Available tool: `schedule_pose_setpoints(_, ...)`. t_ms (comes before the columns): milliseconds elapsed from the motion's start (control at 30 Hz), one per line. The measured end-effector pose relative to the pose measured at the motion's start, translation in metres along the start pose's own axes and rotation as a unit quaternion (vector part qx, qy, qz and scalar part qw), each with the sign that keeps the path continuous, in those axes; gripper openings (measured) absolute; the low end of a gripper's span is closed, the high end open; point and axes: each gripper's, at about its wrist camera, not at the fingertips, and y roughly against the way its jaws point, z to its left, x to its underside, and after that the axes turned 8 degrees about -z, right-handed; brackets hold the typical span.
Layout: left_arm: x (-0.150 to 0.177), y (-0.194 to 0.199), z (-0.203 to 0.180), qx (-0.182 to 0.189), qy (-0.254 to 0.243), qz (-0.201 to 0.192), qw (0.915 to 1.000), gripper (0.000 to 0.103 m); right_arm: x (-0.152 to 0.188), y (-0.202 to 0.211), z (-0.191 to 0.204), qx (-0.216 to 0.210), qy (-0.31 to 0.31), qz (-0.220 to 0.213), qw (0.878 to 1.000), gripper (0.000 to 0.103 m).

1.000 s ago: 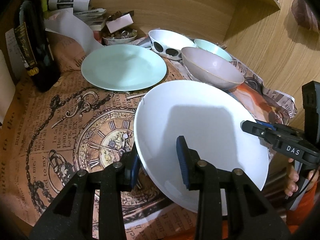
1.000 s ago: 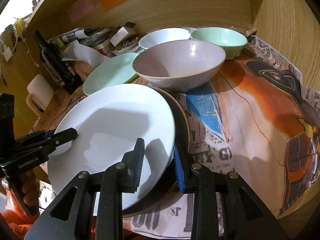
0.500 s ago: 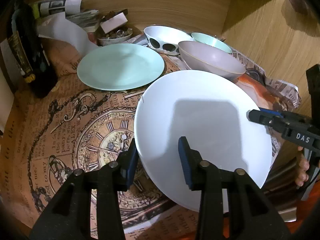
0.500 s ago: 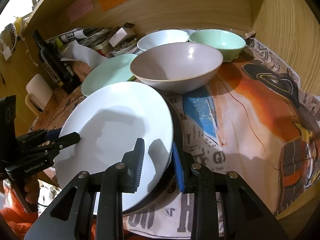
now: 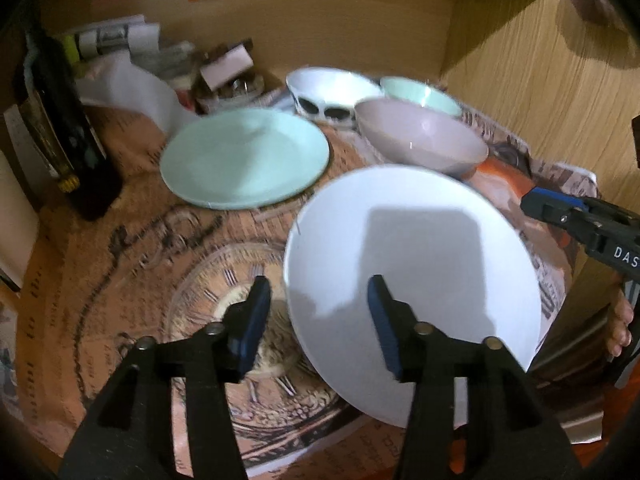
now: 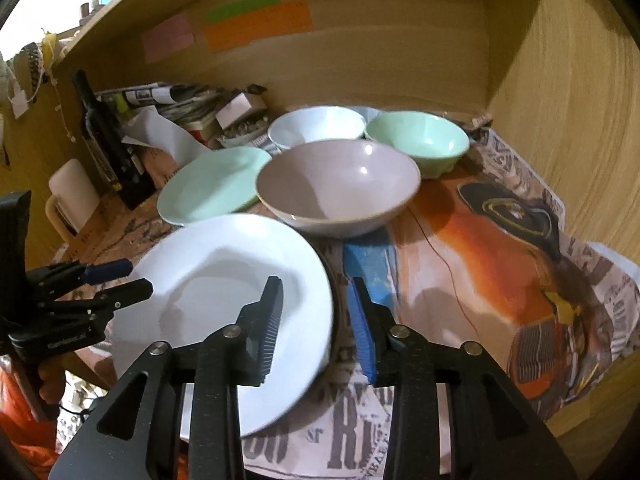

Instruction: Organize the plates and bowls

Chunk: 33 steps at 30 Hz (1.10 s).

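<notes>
A: Left wrist view first, from the left side. A dark bottle [image 5: 76,148] stands at the edge of the desk [image 5: 120,264], which is covered with printed paper. Next to it lies the mint plate [image 5: 244,158], flat and alone.

B: And the left gripper [image 5: 316,320]?

A: Its jaws are opening. The rim of the white plate [image 5: 412,276] is between them, but I see a gap on both sides, so the pads do not press it. I think the plate is being set down here and let go.

B: Where exactly is the plate?

A: At the near edge of the desk, on something dark and round; what it is, I cannot tell. Behind it are the grey bowl [image 5: 420,146], the white bowl with black ovals [image 5: 332,92] and the mint bowl [image 5: 420,94], close together, probably grouped as bowls.

B: And the right side?

A: In the right wrist view the right gripper [image 6: 316,328] is also opening, astride the plate's right rim without a visible squeeze. Both sides release together, I guess so that the plate does not tip.
</notes>
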Motion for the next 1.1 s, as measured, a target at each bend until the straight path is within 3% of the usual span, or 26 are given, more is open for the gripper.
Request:
schedule_pose_setpoints(100, -0.009, 0.013, 0.001, -0.010, -0.008, -0.030, 0.9995, 0.066, -0.011, 0.001, 0.008, -0.004, 0.014, -0.016, 1.000, 0.043)
schedule_pose_setpoints(267, -0.028, 0.029, 0.012, -0.032, -0.004, -0.073, 0.9968, 0.082, -0.033, 0.005, 0.020, -0.020, 0.025, -0.052, 0.998, 0.066)
schedule_pose_setpoints(500, -0.056, 0.037, 0.033, -0.065, 0.015, -0.116, 0.9910, 0.090, -0.064, -0.004, 0.039, -0.042, 0.052, -0.079, 0.995, 0.070)
schedule_pose_setpoints(633, -0.068, 0.037, 0.048, -0.082, 0.025, -0.128, 0.9880, 0.094, -0.077, -0.027, 0.050, -0.052, 0.067, -0.065, 0.994, 0.070)
schedule_pose_setpoints(767, -0.075, 0.028, 0.060, -0.098, 0.032, -0.123, 0.9871, 0.096, -0.085, -0.056, 0.060, -0.064, 0.078, -0.032, 0.994, 0.070)
schedule_pose_setpoints(1100, -0.081, -0.017, 0.102, -0.116, 0.066, -0.058, 0.9893, 0.096, -0.095, -0.128, 0.069, -0.067, 0.097, 0.039, 0.992, 0.070)
